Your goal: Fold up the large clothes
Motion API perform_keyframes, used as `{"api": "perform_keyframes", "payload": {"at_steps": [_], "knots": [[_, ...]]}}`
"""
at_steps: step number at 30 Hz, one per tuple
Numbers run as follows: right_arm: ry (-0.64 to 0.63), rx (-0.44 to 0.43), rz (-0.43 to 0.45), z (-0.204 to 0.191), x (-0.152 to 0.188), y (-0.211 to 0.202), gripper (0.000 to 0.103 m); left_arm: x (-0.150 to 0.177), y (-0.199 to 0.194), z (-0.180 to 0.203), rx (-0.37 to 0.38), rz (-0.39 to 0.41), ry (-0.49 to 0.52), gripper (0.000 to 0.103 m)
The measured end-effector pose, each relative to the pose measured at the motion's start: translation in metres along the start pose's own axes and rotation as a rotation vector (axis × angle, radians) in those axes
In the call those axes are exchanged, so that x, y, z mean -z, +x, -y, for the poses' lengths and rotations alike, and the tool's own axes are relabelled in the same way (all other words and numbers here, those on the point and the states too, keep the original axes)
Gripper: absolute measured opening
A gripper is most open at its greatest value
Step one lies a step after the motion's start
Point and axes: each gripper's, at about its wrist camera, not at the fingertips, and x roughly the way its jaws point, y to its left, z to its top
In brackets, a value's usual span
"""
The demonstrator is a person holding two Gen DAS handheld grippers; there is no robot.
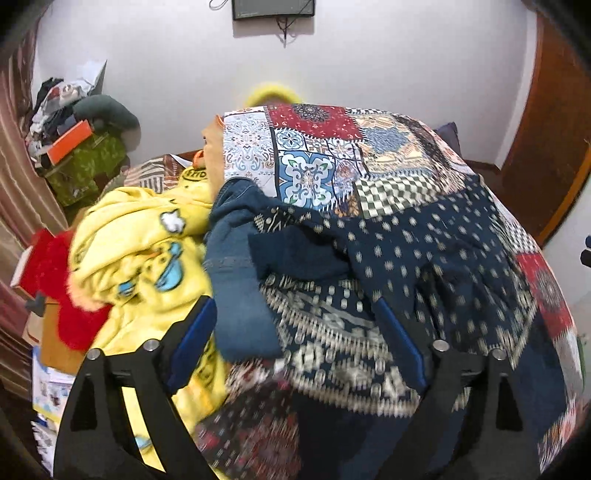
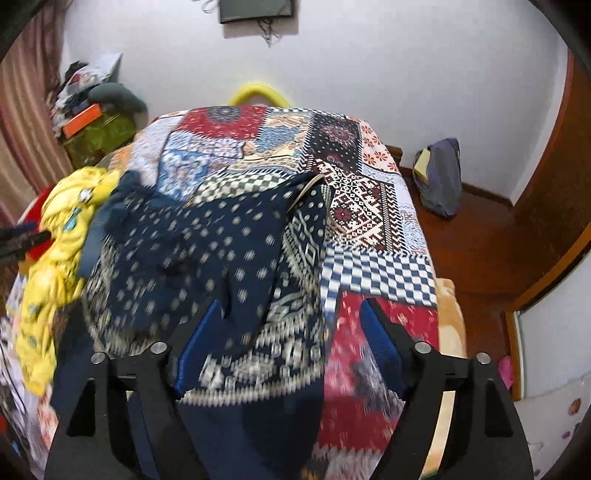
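Navy printed garment (image 2: pixel 207 240) lies spread but rumpled on the patchwork bedspread (image 2: pixel 373 266), no finished fold evident; left gripper (image 1: pixel 295 350) and right gripper (image 2: pixel 288 336) hover above it, fingers (image 2: pixel 380 339) released, grasping nothing; yellow clothes (image 1: pixel 147 251) heaped beside await folding, so most work apparently remains.

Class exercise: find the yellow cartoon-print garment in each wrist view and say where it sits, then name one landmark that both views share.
Left wrist view: the yellow cartoon-print garment fills the left-centre, beside the navy patterned garment.
Right wrist view: it runs down the far left edge.
Shared landmark: the dark wall-mounted screen at top centre.
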Motion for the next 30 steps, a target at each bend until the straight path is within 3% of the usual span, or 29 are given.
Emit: {"api": "perform_keyframes", "payload": {"at_steps": [7, 11, 14, 17, 23, 24, 28, 30], "knots": [[-0.025, 0.002, -0.061, -0.011, 0.067, -0.016, 0.075, 0.061, -0.022, -0.017, 0.053, -0.09, -0.008, 0.094], [0.053, -0.027, -0.146, -0.01, 0.107, -0.005, 0.075, 0.108, -0.014, -0.022, 0.143, -0.189, -0.074, 0.093], [0.134, -0.048, -0.188, -0.005, 0.133, 0.003, 0.075, 0.143, -0.005, -0.024, 0.162, -0.24, -0.136, 0.093], [0.219, -0.097, -0.202, 0.001, 0.153, 0.005, 0.075, 0.169, 0.001, -0.021, 0.254, -0.288, -0.191, 0.092], [0.357, -0.158, -0.265, 0.013, 0.177, 0.026, 0.075, 0.192, 0.012, 0.005, 0.36, -0.357, -0.175, 0.074], [0.356, -0.161, -0.254, 0.011, 0.179, 0.026, 0.076, 0.194, 0.014, 0.01, 0.402, -0.37, -0.172, 0.066], [0.346, -0.182, -0.221, 0.005, 0.178, 0.029, 0.075, 0.204, 0.027, 0.017, 0.44, -0.429, -0.188, 0.064], [0.34, -0.211, -0.207, 0.001, 0.178, 0.031, 0.062, 0.21, 0.033, 0.01, 0.485, -0.452, -0.266, 0.064]]}}
